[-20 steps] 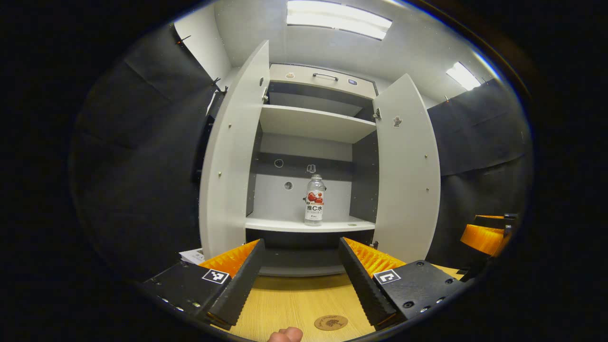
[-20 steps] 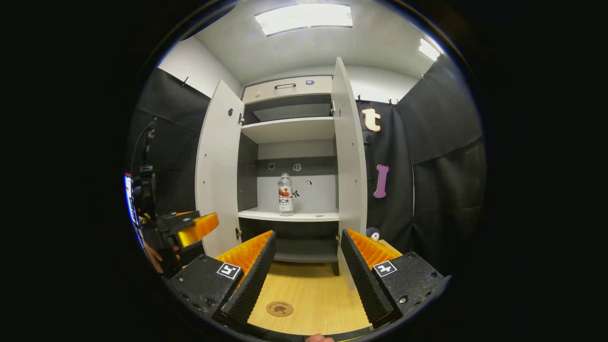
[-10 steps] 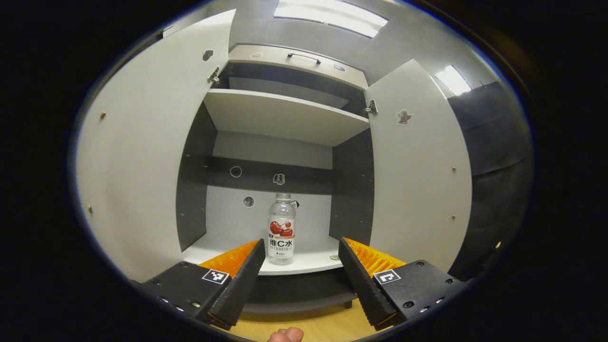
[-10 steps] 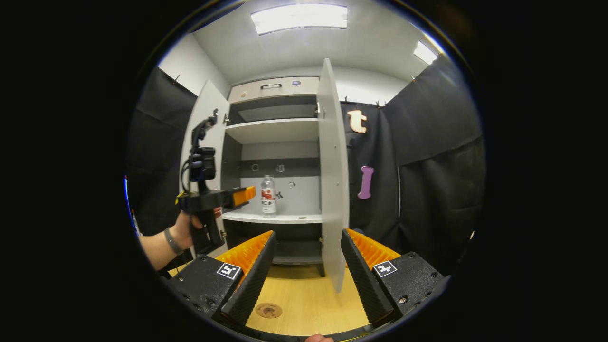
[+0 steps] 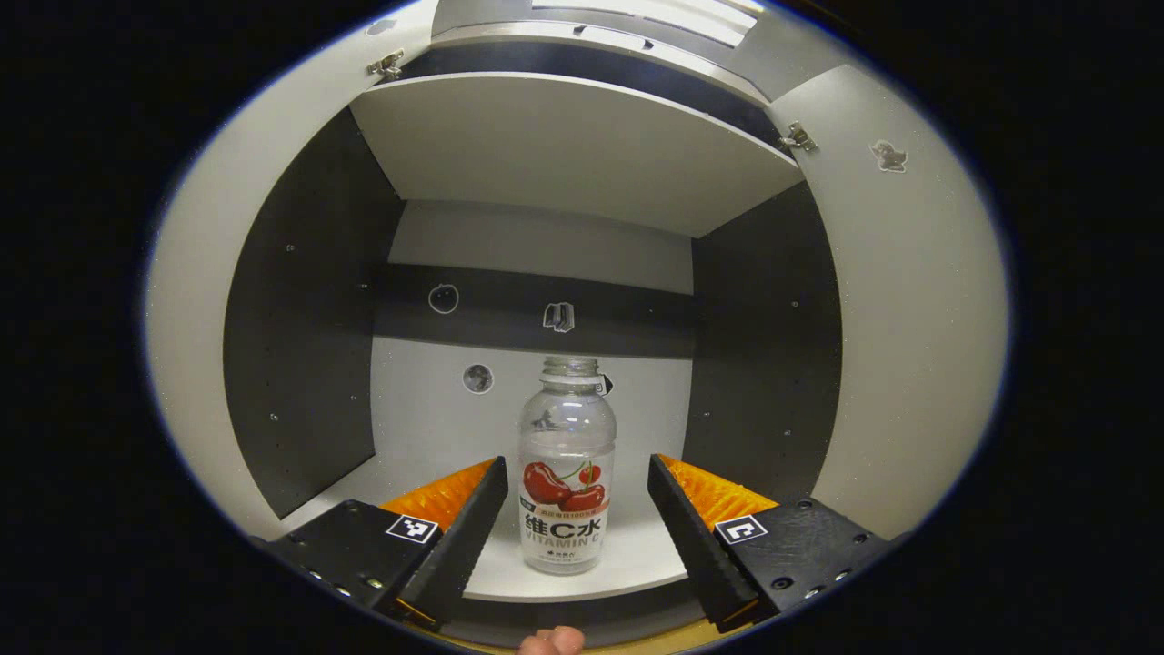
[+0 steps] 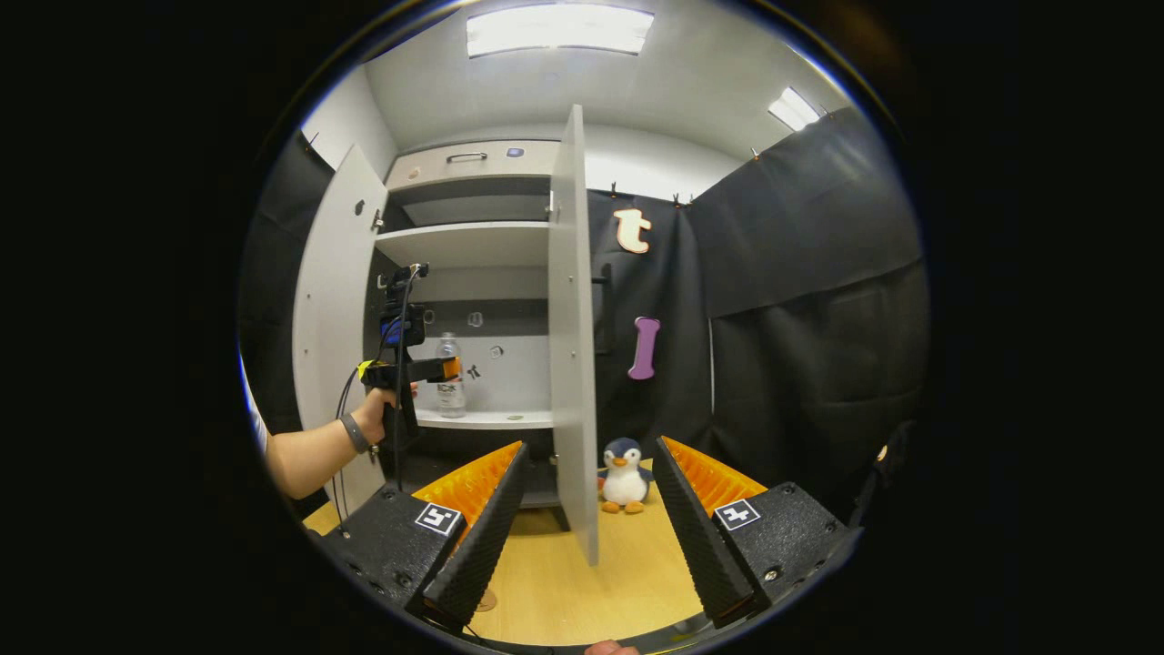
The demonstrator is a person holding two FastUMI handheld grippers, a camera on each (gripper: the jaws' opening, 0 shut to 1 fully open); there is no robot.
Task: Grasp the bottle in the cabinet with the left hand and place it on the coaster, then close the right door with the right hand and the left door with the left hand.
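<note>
In the last second I have carried my left tongs [image 5: 575,496] from out over the counter right into the open grey-and-white cabinet [image 5: 582,155], so the clear plastic bottle with the red cherry label [image 5: 566,491] now stands upright on the middle shelf [image 5: 627,564] between the spread fingers, which do not touch it yet. To my mind the reach is nearly done and closing on the bottle comes next. My right tongs [image 6: 588,496] hang open and empty before the edge of the tall white right door [image 6: 573,364], having drifted right so a small plush penguin [image 6: 624,477] shows on the wooden counter [image 6: 582,582]
</note>
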